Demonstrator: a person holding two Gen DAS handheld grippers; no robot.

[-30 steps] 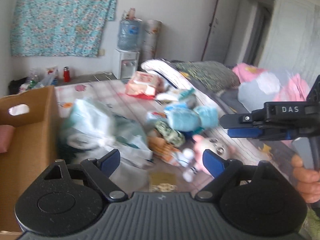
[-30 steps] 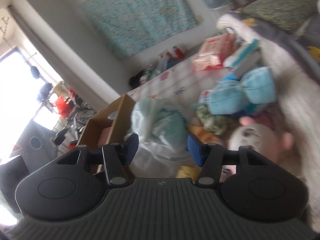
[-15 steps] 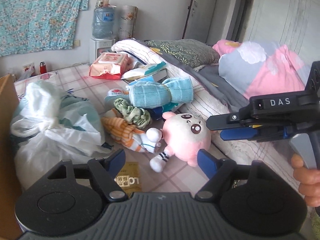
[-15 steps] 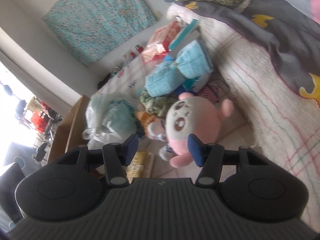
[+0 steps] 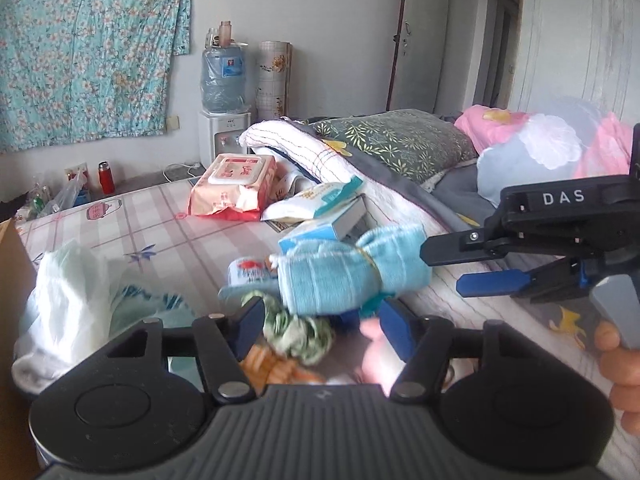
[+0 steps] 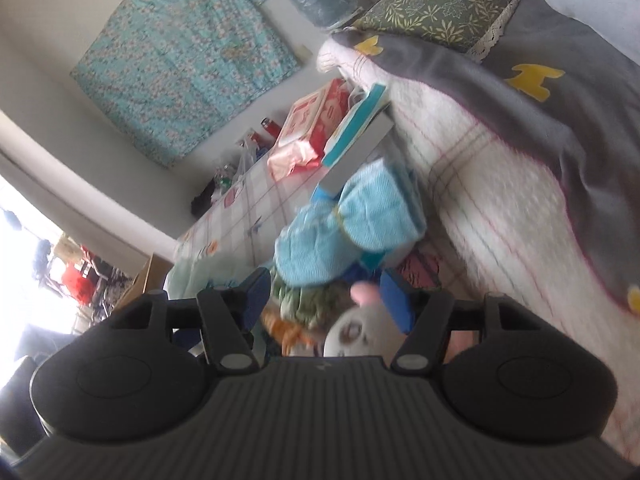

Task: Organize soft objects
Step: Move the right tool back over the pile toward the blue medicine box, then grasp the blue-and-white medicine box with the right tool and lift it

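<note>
Left tongs (image 5: 322, 330) half spread and just closing in, pinching nothing; right tongs (image 6: 324, 300) likewise apart, just widening, empty. Between both, pink plush toy (image 6: 352, 330) on the bed, beside green scrunchie (image 5: 300, 330), under blue towel roll (image 5: 348, 276). Probably light, squashy; best pinched across the round head.
</note>
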